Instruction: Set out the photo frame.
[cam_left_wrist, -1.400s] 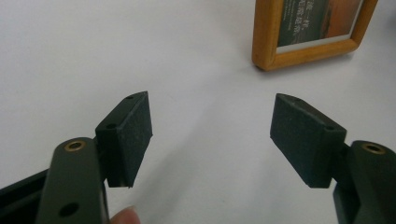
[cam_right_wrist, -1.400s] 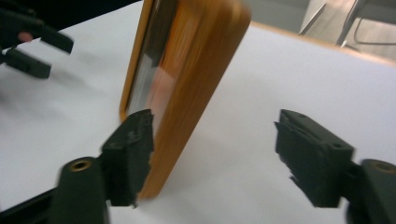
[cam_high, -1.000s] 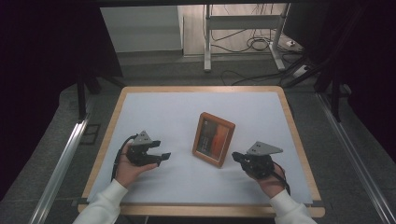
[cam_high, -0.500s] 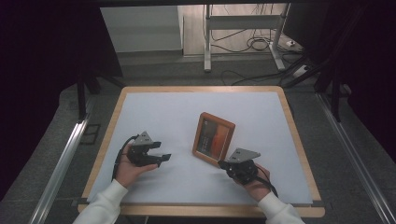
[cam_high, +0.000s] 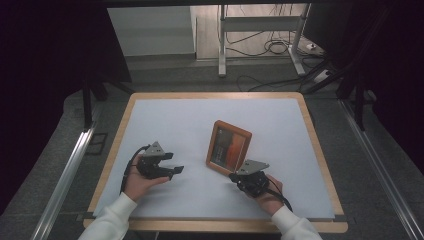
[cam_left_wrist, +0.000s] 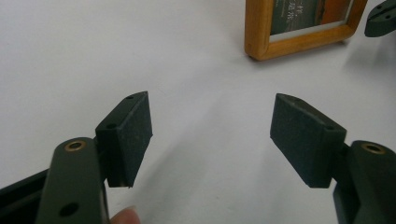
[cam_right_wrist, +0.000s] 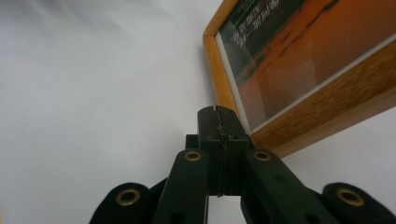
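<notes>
A wooden picture frame (cam_high: 229, 146) with an orange picture stands tilted on the white mat, right of centre. My right gripper (cam_high: 234, 176) is shut with nothing between its pads, its tips close to the frame's near bottom edge. In the right gripper view the closed tips (cam_right_wrist: 218, 112) sit just in front of the frame (cam_right_wrist: 322, 95), at its lower corner; contact cannot be told. My left gripper (cam_high: 174, 163) rests at the left, open and pointing toward the frame. In the left gripper view its pads (cam_left_wrist: 210, 135) stand wide apart over bare mat, with the frame (cam_left_wrist: 299, 39) farther off.
The white mat (cam_high: 200, 120) covers a table with a wooden rim (cam_high: 215, 95). Dark floor, metal rails and cables surround the table. A tip of the right gripper's jaw (cam_left_wrist: 380, 18) shows beside the frame in the left gripper view.
My right gripper has moved left and a little down, from the table's right side to the frame's near bottom edge. The left gripper and the frame have stayed put.
</notes>
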